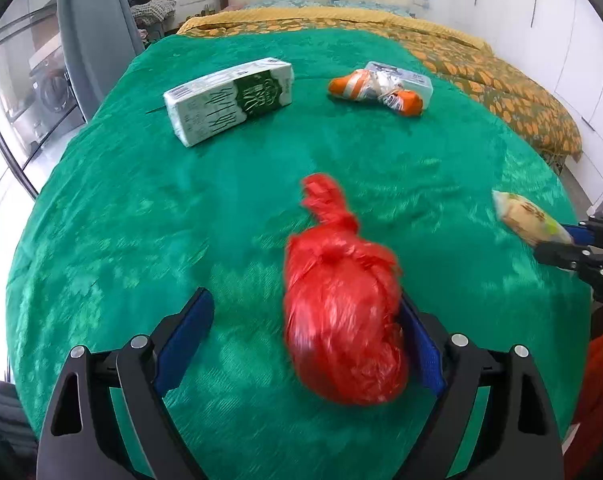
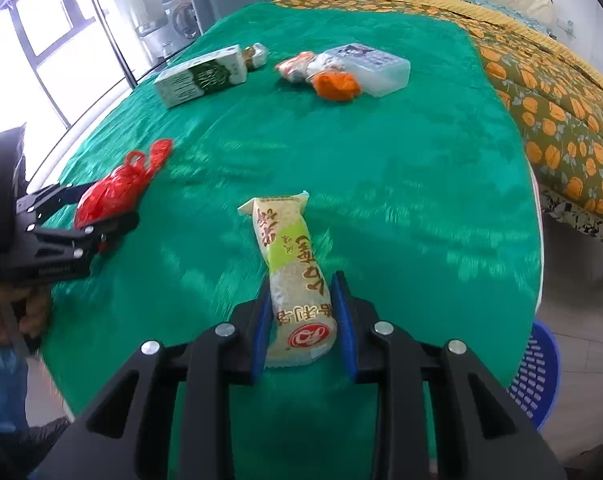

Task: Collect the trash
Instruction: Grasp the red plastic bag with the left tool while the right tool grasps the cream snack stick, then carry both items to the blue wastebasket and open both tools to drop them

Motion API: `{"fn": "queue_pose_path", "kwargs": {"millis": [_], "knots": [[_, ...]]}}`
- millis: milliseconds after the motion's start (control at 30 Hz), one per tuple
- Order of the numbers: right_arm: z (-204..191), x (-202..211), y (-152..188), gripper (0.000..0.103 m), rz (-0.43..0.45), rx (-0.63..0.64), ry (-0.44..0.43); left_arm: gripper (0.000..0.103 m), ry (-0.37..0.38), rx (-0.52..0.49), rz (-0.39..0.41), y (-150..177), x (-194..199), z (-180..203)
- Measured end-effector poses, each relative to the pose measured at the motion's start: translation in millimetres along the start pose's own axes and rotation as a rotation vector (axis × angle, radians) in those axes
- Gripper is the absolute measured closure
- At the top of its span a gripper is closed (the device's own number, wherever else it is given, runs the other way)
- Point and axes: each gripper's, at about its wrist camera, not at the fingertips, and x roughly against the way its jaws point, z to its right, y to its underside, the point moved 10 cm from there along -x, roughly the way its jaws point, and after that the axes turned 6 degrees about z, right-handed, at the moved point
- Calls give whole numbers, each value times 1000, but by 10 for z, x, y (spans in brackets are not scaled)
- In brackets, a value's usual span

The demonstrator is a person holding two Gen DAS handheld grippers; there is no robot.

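Observation:
A knotted red plastic bag (image 1: 341, 312) lies on the green bedspread between my left gripper's (image 1: 305, 312) fingers, against the right finger (image 1: 419, 340); the jaws stand wide open. It also shows in the right wrist view (image 2: 109, 196). My right gripper (image 2: 303, 296) is shut on a yellow-green snack packet (image 2: 293, 272), which shows at the right in the left wrist view (image 1: 529, 216). Farther back lie a green-white tissue pack (image 1: 229, 100) and an orange-white wrapper (image 1: 377, 88) against a clear plastic box (image 2: 373, 66).
The green bedspread (image 1: 141, 220) covers the near bed; an orange-patterned quilt (image 1: 481, 64) lies beyond. A blue perforated basket (image 2: 537, 376) stands on the floor at the bed's right edge. A window and a washing machine are at the left.

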Motion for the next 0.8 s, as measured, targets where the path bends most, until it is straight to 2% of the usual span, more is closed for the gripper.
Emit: {"fn": "queue_pose_path", "kwargs": {"millis": [33,67,133,233,333,433,600,633,667,700,733,767,800], "knots": [[-6,29,34,53,-5,7,-4,16,-4,6,-2,30,33,-37],[-8,54,51,38,-6,10,-7,16,-9,16,-4,71,78,-91],[-2,92,44,37,0,16,-8,16,-8,29,-7,128,146,-157],[17,129,21,37,-5,36,-6,16,31,15,-13,174,239,-153],[-30,177,-46,37,-9,74,-17,13,81,-22,-3,108,275,-46],[-188,146,-81,37,-51,134,-51,13,95,-52,0,21,239,33],[-268,-39,-126,50,-107,175,-8,15,117,-39,-34,-27,96,43],[-252,-74,-140,53,-110,175,1,20,122,-33,-41,-22,80,45],[-238,-111,-155,63,-115,174,10,26,122,-29,-46,-14,72,54],[-215,-142,-174,79,-115,166,17,29,121,-28,-50,-11,63,59],[-196,-152,-186,83,-113,153,13,39,113,-34,-50,-11,60,68],[-181,-145,-198,84,-107,133,3,54,107,-38,-50,-9,68,79],[-170,-119,-209,84,-96,119,-5,60,108,-41,-49,-11,75,93]]}}
